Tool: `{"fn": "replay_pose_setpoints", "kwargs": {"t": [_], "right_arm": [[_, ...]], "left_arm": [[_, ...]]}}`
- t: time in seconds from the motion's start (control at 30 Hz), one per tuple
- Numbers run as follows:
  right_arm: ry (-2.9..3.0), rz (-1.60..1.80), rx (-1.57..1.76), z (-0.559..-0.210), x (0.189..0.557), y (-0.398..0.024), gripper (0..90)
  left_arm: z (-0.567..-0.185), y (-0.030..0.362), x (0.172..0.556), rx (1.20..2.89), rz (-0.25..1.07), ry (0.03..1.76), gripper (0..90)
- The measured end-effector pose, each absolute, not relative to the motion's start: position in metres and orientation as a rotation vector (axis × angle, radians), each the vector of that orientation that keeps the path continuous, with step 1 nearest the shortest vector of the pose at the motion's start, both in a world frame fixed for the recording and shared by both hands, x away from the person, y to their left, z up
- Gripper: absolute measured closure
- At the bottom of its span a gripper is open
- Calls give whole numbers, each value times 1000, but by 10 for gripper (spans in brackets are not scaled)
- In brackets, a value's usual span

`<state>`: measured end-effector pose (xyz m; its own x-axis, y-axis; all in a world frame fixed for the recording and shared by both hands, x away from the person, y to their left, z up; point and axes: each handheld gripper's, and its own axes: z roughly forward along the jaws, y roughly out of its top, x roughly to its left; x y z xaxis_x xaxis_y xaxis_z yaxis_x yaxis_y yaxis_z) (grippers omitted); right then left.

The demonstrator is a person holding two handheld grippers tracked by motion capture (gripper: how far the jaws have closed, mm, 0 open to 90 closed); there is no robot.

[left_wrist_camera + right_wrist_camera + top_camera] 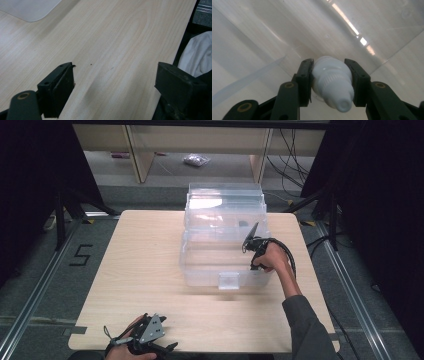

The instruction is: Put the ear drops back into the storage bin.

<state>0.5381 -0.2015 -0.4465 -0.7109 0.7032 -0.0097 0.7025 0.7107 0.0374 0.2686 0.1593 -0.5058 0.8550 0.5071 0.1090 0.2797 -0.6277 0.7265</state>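
A clear plastic storage bin (200, 265) with its lid tipped up at the back stands on the far half of the wooden table (145, 270). My right gripper (250, 238) reaches into the bin over its right wall. In the right gripper view its jaws are shut on a small white squeeze bottle (332, 82) with a ribbed cap, its nozzle toward the camera, just above the bin's clear floor (262, 37). My left gripper (167, 347) rests at the table's near edge; its jaws stand wide apart over bare wood in the left gripper view (113, 87).
A clear latch tab (229, 281) juts from the bin's front wall. A white cloth (197, 57) lies beyond the table edge in the left gripper view. Black stands and cables (295, 165) flank the table. A floor mark "5" (81, 255) sits at the left.
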Motion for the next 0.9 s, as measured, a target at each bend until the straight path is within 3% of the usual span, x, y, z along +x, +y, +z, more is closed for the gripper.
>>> {"fn": "replay_pose_setpoints", "kwargs": {"t": [0.37,0.73,0.9], "right_arm": [[2884,40,1191,-445,537,-201,581],[2829,86,1189,-432,534,-201,394],[2806,170,1190,-419,532,-200,373]], "left_arm": [[-505,160,270,2292,409,549,151],[-505,160,270,2309,410,558,151],[-504,161,271,2315,421,544,151]]}}
